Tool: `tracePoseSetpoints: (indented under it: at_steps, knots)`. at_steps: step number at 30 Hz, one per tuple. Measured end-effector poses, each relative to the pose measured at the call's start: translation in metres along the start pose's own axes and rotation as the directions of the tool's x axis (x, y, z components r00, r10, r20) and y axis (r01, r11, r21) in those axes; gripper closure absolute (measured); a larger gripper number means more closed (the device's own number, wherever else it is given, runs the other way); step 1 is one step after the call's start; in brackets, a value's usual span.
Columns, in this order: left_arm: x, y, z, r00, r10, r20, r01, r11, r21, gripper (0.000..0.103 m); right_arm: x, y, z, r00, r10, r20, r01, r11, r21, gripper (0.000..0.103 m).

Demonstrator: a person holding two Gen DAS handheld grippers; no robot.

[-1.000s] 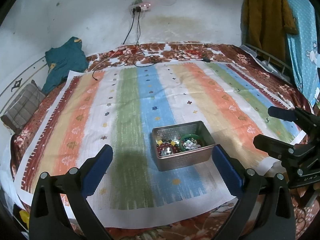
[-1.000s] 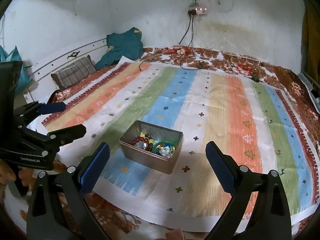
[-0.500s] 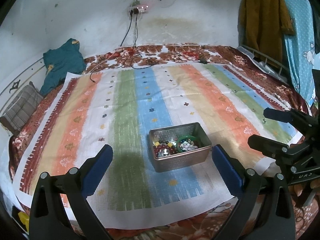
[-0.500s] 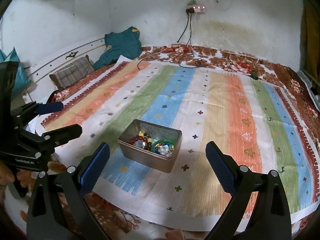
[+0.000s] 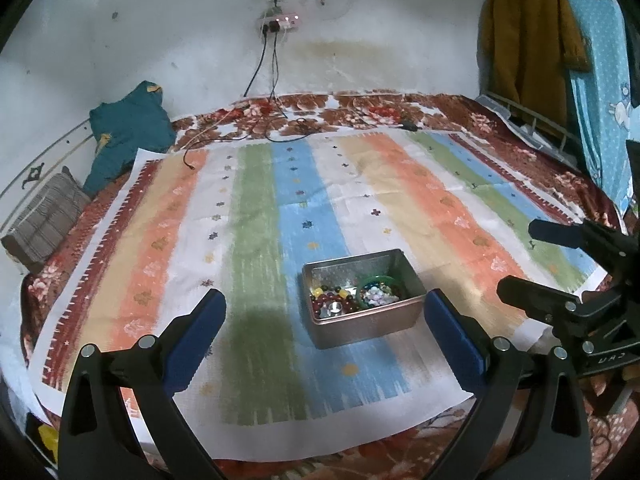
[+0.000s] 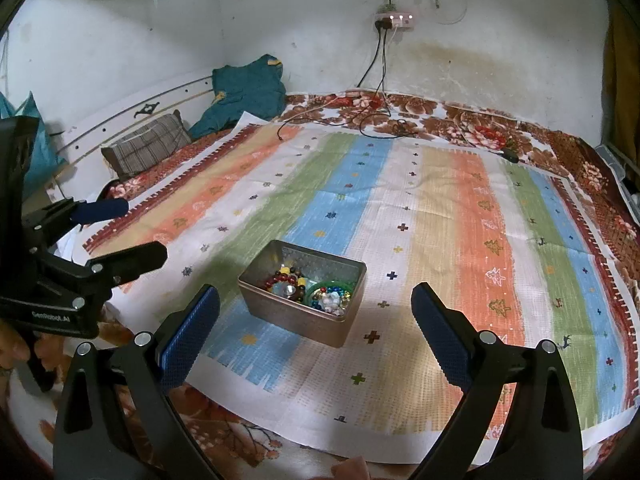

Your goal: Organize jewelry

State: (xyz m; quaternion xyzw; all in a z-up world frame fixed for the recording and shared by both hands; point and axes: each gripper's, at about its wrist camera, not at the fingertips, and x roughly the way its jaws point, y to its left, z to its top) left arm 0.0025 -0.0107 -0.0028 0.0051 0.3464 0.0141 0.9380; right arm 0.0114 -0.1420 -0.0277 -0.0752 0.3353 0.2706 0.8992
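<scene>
A striped mat (image 5: 280, 208) is covering the bed; near its front edge a metal tin (image 5: 362, 298) is holding beads and a green bangle (image 6: 330, 294). My left fingers (image 5: 324, 326) and right fingers (image 6: 316, 324) are gaping apart, holding nothing, hovering before it.

A: You get dim, cool indoor light, source unseen; a soft shadow sits on the striped cloth (image 5: 256, 264) near the tin (image 5: 362, 298).
B: You've heavy fisheye bending, black corners, slight softness, mild glare on white wall (image 6: 500, 20).
</scene>
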Motion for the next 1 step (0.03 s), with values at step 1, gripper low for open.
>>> tracePoseSetpoints:
  at_steps: [1]
  knots:
    - [-0.0002, -0.0005, 0.0001, 1.0, 0.007, 0.003, -0.007, 1.0, 0.004, 0.006, -0.0002, 0.0001, 0.0, 1.0, -0.001, 0.001, 0.001, 1.0, -0.002, 0.006]
